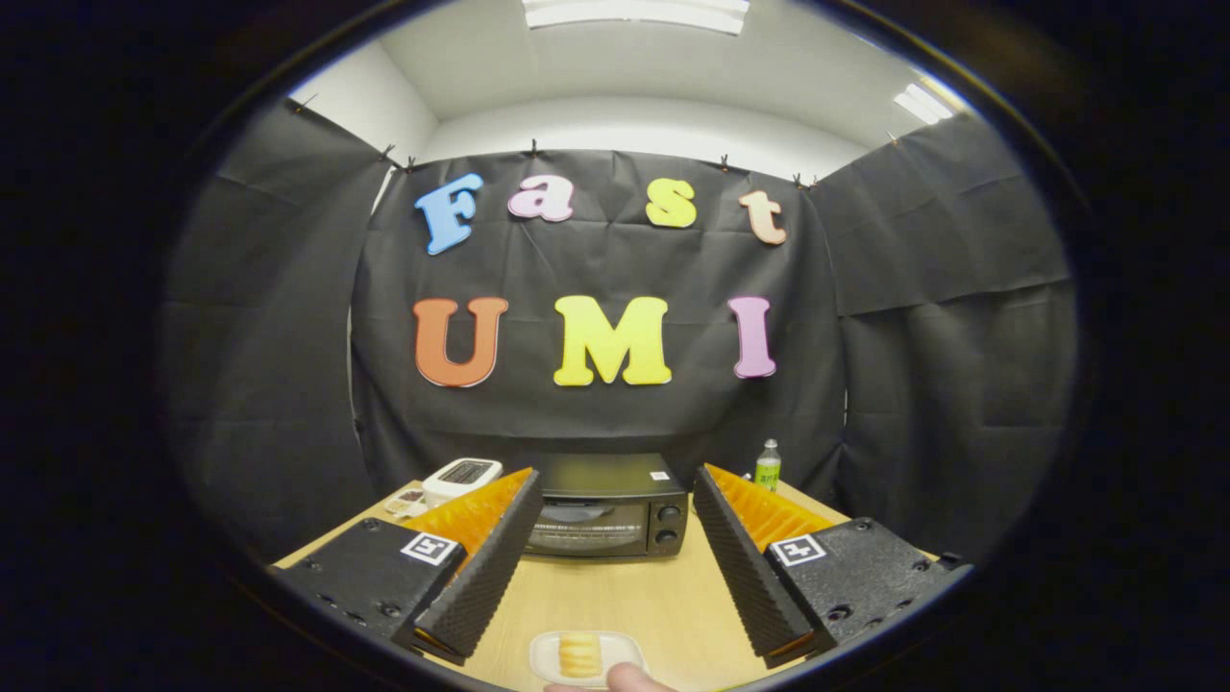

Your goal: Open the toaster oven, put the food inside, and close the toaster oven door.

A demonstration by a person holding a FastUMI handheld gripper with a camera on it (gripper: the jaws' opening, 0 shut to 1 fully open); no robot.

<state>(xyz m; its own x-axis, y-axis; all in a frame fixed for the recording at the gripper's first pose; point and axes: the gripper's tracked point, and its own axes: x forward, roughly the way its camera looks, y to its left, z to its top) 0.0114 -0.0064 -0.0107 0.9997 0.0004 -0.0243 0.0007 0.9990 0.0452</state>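
Booth hung with black cloth walls under a white ceiling with bright strip lights. Below, a light wooden counter running back to the rear cloth.

Far left on the counter, near the back: a small shallow tray of brownish bits, too small to make out, and just beside it a white rectangular device with a dark top panel.

Then the gripper, wide open, holding nothing: left black ribbed finger with orange backing, mounted on a black block with a square marker; bare counter between the two fingers.

Beyond the fingers, centred in the gap, a black boxy toaster oven with a glass door and two knobs on its right side, standing at the back of the counter against the cloth, door closed.

Near the fingertips and a little closer to the camera, a small white rectangular plate carrying a pale yellow, ridged piece of food. Touching the plate's near edge, a fingertip of a person's hand.

Further right, the right black ribbed finger with orange backing, apart from everything on the counter. Behind it, to the right of the toaster oven, a small clear bottle with a green label and white cap, upright near the rear cloth.
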